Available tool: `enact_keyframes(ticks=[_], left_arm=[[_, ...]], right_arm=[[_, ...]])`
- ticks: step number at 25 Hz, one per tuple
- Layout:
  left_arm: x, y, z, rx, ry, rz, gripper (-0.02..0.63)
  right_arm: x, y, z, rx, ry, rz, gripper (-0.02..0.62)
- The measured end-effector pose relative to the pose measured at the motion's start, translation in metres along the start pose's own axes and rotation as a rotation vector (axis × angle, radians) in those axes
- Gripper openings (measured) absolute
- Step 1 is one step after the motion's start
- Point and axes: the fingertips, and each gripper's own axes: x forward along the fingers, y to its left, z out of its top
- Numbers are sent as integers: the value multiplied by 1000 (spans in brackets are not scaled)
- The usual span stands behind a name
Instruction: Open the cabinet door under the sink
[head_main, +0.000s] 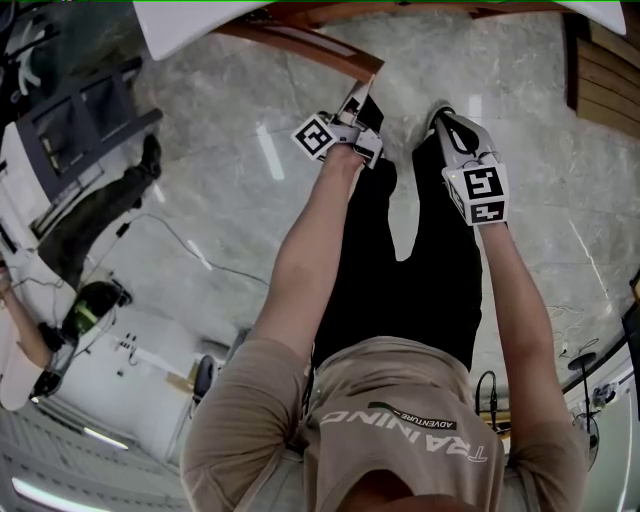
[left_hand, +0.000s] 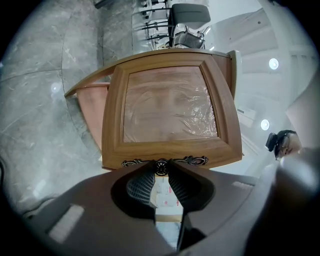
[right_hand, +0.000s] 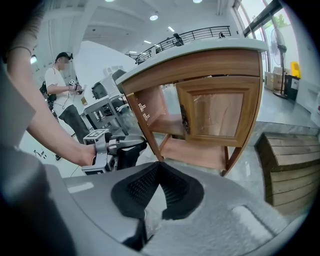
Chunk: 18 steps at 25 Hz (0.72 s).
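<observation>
- While the cabinet door stands open, swung clear of its cabinet, it fills the middle of the left gripper view, its panel under crinkled clear film.
- Along its lower edge in that view runs an ornate metal handle plate with a small round knob at its centre.
- The left gripper pinches this knob between its jaw tips, the jaws held fairly wide.
- In the head view the door shows as a thin wooden edge at upper centre, with the left gripper at its end.
- The right gripper hangs over the grey marble floor, jaw tips together, holding nothing.
- Right of centre in its view, a second door is closed.
</observation>
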Motion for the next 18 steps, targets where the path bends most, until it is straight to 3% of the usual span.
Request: enact_keyframes(ticks=[18], left_arm=[[-73,17,8,19,146,46,94]], right_arm=[[19,53,1,-27,25,11,2]])
